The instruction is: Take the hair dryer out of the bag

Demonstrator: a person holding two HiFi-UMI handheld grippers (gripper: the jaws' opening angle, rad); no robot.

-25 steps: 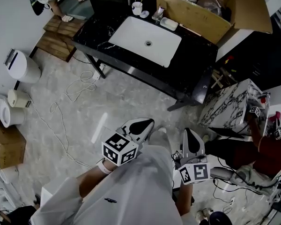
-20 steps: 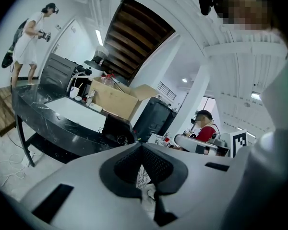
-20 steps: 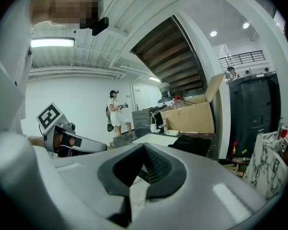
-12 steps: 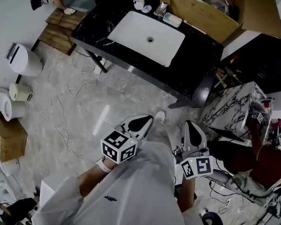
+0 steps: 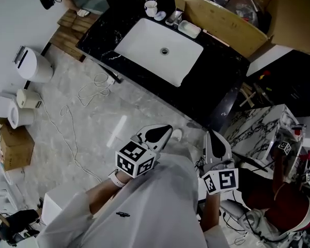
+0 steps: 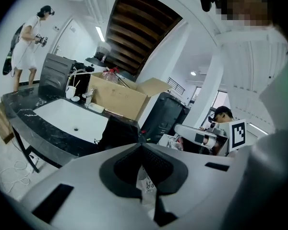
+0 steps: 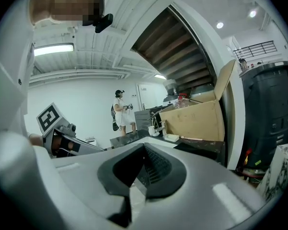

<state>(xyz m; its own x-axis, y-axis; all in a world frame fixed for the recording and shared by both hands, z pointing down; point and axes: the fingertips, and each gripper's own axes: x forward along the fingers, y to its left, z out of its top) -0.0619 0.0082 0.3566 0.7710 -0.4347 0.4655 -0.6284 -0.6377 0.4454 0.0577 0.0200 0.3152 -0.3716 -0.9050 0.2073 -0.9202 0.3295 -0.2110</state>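
No hair dryer shows in any view. A black bag (image 6: 116,134) stands on the black counter (image 5: 101,32), to the right of the white sink (image 5: 160,45); in the head view it blends into the dark counter top. My left gripper (image 5: 161,133) is shut and empty, held over the floor short of the counter. My right gripper (image 5: 215,140) is beside it, also shut and empty. In the left gripper view the jaws (image 6: 141,145) meet, and they point at the bag. In the right gripper view the jaws (image 7: 144,145) are closed too.
A large open cardboard box (image 5: 232,19) sits behind the sink, with a cup (image 5: 151,8) and a soap dish (image 5: 188,28) nearby. Cables (image 5: 88,94) trail on the floor, and a white bin (image 5: 33,66) stands left. A marbled block (image 5: 258,128) and a seated person (image 5: 284,211) are right.
Both grippers have moved forward toward the counter, which has come closer in the head view. Both stay shut and empty.
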